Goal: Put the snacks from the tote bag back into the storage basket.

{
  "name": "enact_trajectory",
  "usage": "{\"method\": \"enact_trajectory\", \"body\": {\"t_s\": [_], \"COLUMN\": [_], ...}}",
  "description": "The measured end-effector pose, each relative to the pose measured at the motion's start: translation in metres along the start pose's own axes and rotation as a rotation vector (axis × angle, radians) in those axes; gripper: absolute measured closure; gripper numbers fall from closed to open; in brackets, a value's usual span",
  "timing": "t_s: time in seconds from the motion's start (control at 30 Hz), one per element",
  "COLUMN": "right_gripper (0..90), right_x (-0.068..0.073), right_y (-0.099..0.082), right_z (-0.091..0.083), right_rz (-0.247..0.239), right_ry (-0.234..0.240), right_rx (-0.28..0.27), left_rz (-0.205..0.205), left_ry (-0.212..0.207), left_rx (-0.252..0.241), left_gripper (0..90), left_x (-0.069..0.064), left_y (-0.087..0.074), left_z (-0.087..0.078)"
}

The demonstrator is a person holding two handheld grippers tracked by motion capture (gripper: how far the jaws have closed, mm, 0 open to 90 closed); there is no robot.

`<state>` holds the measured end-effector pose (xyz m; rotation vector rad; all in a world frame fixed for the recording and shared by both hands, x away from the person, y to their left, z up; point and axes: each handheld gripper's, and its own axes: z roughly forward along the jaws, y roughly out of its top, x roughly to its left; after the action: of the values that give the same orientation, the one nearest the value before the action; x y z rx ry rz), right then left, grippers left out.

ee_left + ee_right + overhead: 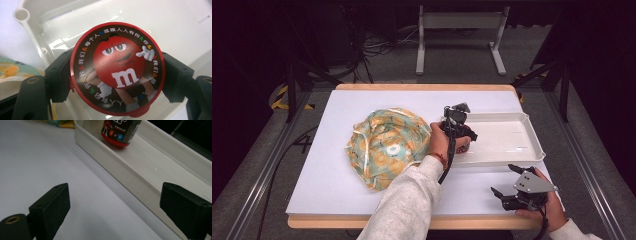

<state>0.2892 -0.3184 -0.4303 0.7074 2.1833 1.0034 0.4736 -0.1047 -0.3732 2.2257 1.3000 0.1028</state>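
The left gripper (460, 131) is clamped on a small candy tub (117, 68). Its two black jaws press on opposite sides of the tub just below the round red-rimmed lid, which faces the left gripper view and carries a red cartoon character with a white "m" and a ring of printed text. In the high view this gripper sits over the near left corner of the white tray (532, 131), held by the left hand (441, 142), whose grey sleeve (404, 202) crosses the table from the bottom edge. The tub itself is mostly hidden there by the gripper and the hand.

The right gripper view shows the tub (120, 131) from the side: dark printed wall, red base, standing in the tray (117, 167) near its long wall. Whether the base rests on the tray floor or hangs just above it I cannot tell.

The right gripper (507, 181) has its jaws wide apart with nothing between them. It lies low over the white table (332, 170) near the front right corner, held by the right hand (552, 210), just outside the tray's near wall and pointing along it.

A crumpled bag (387, 146) with a green and yellow pattern lies left of the tray, close beside the left hand. A corner of it (12, 72) shows at the left edge of the left gripper view.
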Motion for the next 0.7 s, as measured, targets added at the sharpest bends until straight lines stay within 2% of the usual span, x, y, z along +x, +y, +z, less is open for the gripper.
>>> {"method": "enact_trajectory", "body": {"t_s": [0.23,0.5,0.6,0.7], "right_gripper": [10.2,10.2,10.2,10.2], "right_x": [0.0003,0.0006,0.0008,0.001], "right_y": [-0.0002,-0.0001,-0.0001,-0.0002], "right_z": [0.0003,0.0007,0.0009,0.0007], "right_rz": [-0.003,-0.006,-0.006,-0.008], "right_ry": [0.007,0.009,0.011,0.012], "right_rx": [0.004,0.005,0.006,0.005], "left_rz": [0.018,0.035,0.041,0.038], "left_ry": [0.01,0.003,0.017,0.015], "left_rx": [0.012,0.023,0.029,0.026], "left_gripper": [24.3,24.0,23.8,23.6], "left_x": [0.0001,-0.0008,-0.0024,-0.0019], "left_y": [-0.0006,-0.0015,-0.0013,-0.0019], "left_z": [0.0025,0.0061,0.0067,0.0079]}}
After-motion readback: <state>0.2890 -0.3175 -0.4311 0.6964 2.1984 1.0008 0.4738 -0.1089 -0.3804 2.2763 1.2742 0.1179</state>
